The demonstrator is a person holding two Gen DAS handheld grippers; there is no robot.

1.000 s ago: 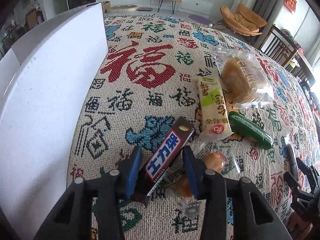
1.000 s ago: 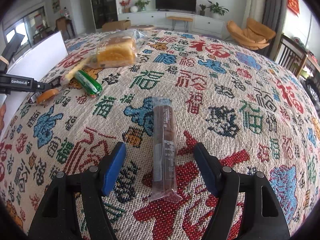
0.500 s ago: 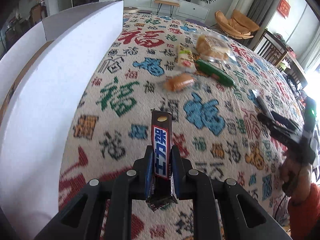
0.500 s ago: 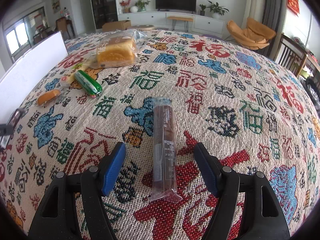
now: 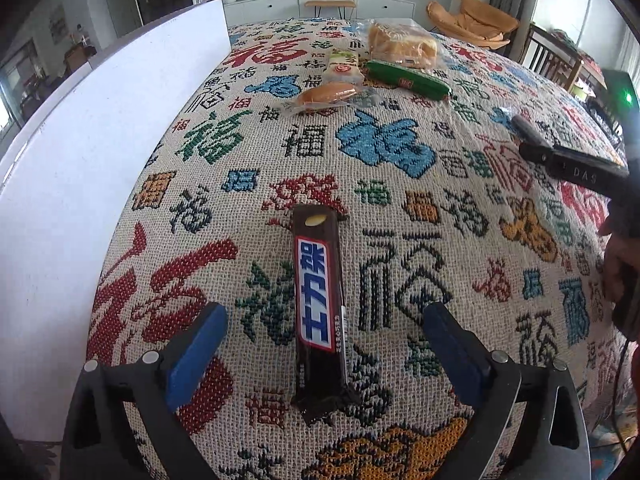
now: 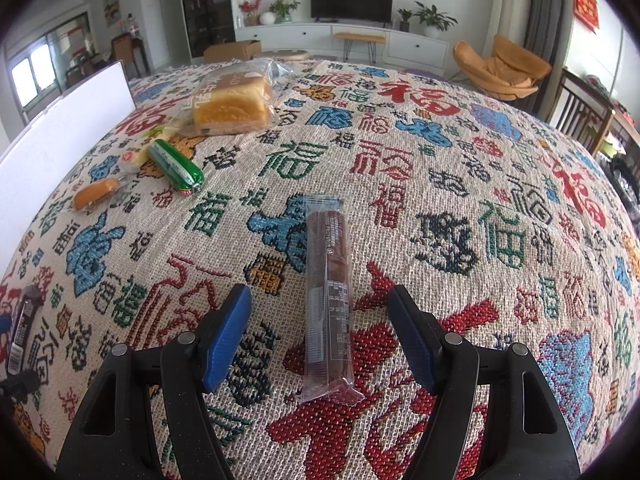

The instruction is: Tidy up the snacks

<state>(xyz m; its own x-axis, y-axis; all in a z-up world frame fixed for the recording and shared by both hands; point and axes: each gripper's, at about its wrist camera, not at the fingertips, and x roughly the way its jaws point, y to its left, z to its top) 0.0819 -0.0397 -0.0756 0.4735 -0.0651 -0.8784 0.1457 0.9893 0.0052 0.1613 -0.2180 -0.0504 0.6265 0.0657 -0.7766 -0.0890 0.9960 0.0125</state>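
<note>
A dark chocolate bar (image 5: 318, 300) with a blue and white label lies on the patterned cloth between the blue pads of my left gripper (image 5: 324, 340). Its jaws are opening and the pads stand well clear of the bar. The same bar (image 6: 22, 324) shows at the left edge of the right wrist view. My right gripper (image 6: 320, 328) is open, with a long brown snack in clear wrap (image 6: 328, 288) lying between its pads, untouched. Farther back lie a bread bag (image 6: 232, 100), a green sausage pack (image 6: 176, 164), a small bun (image 6: 94, 194) and a yellow-green packet (image 5: 344, 65).
A white board wall (image 5: 100, 140) runs along the left side of the table. The right gripper's black body (image 5: 572, 164) and a hand (image 5: 620, 272) reach in from the right in the left wrist view. Chairs and a TV cabinet stand beyond the table.
My left gripper carried the chocolate bar toward the near side of the table, away from the other snacks, then let go and opened wide. The right gripper stayed put.
</note>
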